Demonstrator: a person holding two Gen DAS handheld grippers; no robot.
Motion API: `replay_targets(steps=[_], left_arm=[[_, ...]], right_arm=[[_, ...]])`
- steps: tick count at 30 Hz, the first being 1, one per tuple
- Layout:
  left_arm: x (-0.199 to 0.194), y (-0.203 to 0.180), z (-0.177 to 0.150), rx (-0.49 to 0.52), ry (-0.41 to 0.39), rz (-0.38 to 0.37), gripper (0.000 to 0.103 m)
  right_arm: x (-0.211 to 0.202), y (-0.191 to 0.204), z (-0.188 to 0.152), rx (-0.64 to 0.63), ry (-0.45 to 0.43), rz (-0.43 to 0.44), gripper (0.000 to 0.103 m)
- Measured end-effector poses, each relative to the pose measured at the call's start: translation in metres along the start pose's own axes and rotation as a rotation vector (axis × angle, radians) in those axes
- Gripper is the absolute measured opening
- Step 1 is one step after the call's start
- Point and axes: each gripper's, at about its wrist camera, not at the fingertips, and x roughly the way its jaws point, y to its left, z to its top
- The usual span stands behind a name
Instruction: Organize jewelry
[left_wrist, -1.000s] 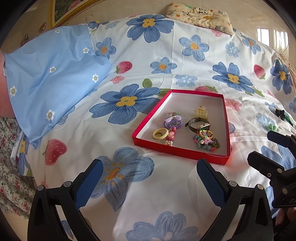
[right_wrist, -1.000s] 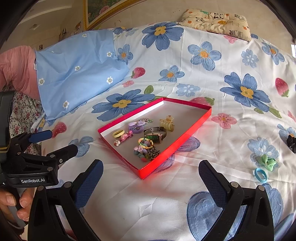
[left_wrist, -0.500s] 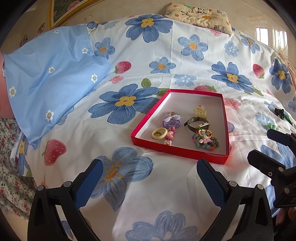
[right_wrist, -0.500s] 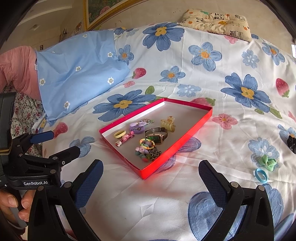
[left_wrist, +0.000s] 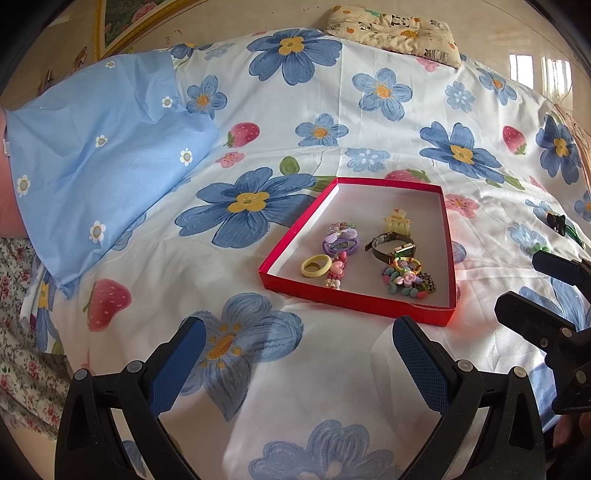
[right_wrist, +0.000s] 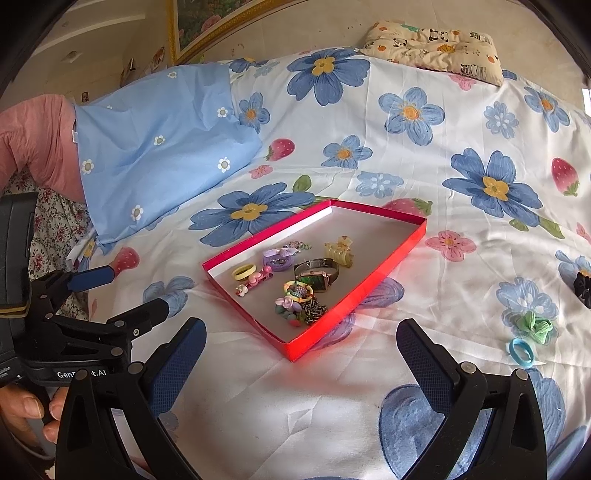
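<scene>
Two grippers: my left gripper (left_wrist: 299, 354) and my right gripper (right_wrist: 301, 356) both spread wide, nothing held, low over the near edge of the bed sheet (right_wrist: 258, 398).
bed sheet: soft printed cotton, wrinkled, gives under pressure; small items will likely sink in a bit.
red box (right_wrist: 388, 254): thin cardboard tray, shallow walls, mid-bed; light, probably slides if nudged; sharp corner nearest me.
watch (right_wrist: 317, 275): metal mesh band, green face, inside box toward its right wall; stiffest, heaviest item; I'd pinch across the band.
bead-and-chain pile (right_wrist: 301, 306): near corner of box, tangled plastic beads plus chain; floppy, would likely drag neighbours.
yellow claw clip (right_wrist: 340, 251): hard translucent plastic, slick, behind watch.
purple flower piece (right_wrist: 279, 258): plastic, box middle.
green scrunchie (right_wrist: 535, 326): soft fabric, on sheet toward right edge, outside box; easy squeeze anywhere.
black hair tie (right_wrist: 583, 288): right edge, fuzzy, partly cut off.
blue elastic ring (right_wrist: 521, 352): thin, flat on sheet beside scrunchie; hard to get under, I'd pinch the rim.
yellow ring (right_wrist: 244, 272): smooth plastic hoop, box left wall.
pink clip (right_wrist: 255, 281): small, beside ring, touching it.
</scene>
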Motion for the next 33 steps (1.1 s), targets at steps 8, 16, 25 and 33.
replay_targets(steps=[8,16,25,33], left_arm=[[0.001,-0.001,0.0,0.008,-0.003,0.003,0.102],[0.001,-0.002,0.0,0.013,-0.003,0.002,0.102],[0.006,-0.003,0.002,0.019,0.003,-0.002,0.102],[0.012,-0.004,0.006,0.019,0.012,-0.016,0.102]], right_arm=[[0.0,0.0,0.001,0.001,-0.001,0.003,0.103],[0.0,0.001,0.002,0.002,0.0,0.003,0.103],[0.002,0.001,0.003,0.01,0.006,0.006,0.103],[0.004,-0.005,0.002,0.016,0.01,0.009,0.103]])
